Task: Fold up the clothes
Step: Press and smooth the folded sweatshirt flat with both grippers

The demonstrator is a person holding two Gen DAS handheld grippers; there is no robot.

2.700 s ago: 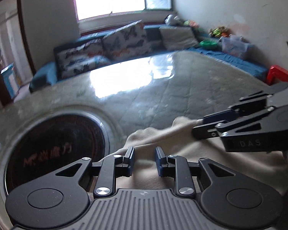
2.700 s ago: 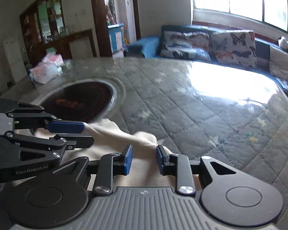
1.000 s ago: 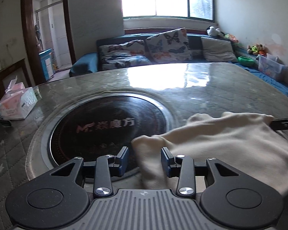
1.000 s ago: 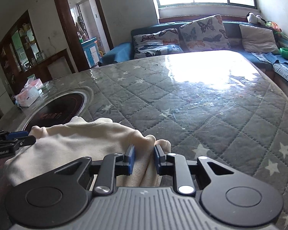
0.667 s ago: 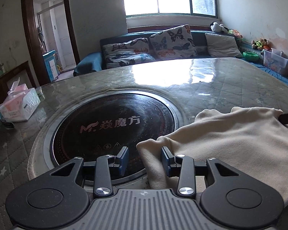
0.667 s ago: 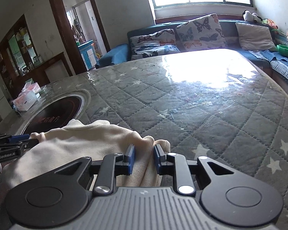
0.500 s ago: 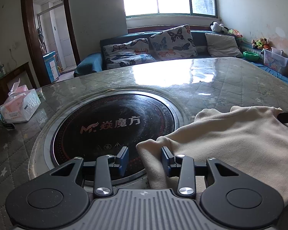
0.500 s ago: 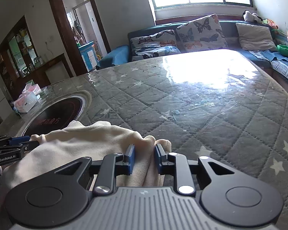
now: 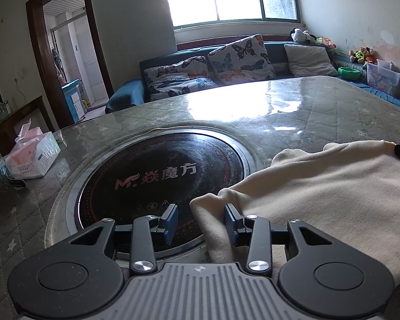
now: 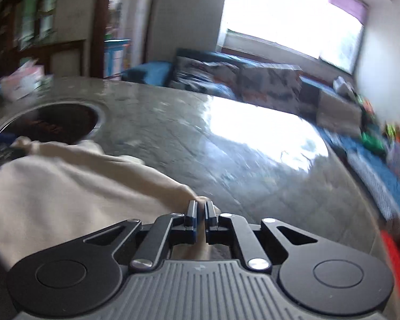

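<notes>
Between left gripper pads: cloth corner, jaws opening, no pinch; burner ahead. Right view, blurred: right gripper jaws closing on cloth edge. Risk: thin bite slips, fold collapses.

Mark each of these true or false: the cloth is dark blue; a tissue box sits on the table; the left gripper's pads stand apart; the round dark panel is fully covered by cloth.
1. The cloth is dark blue. False: it is cream.
2. A tissue box sits on the table. True.
3. The left gripper has its pads apart. True: the cloth's corner lies between them, against one pad only.
4. The round dark panel is fully covered by cloth. False: most of it shows; the cloth overlaps only its near edge.
</notes>
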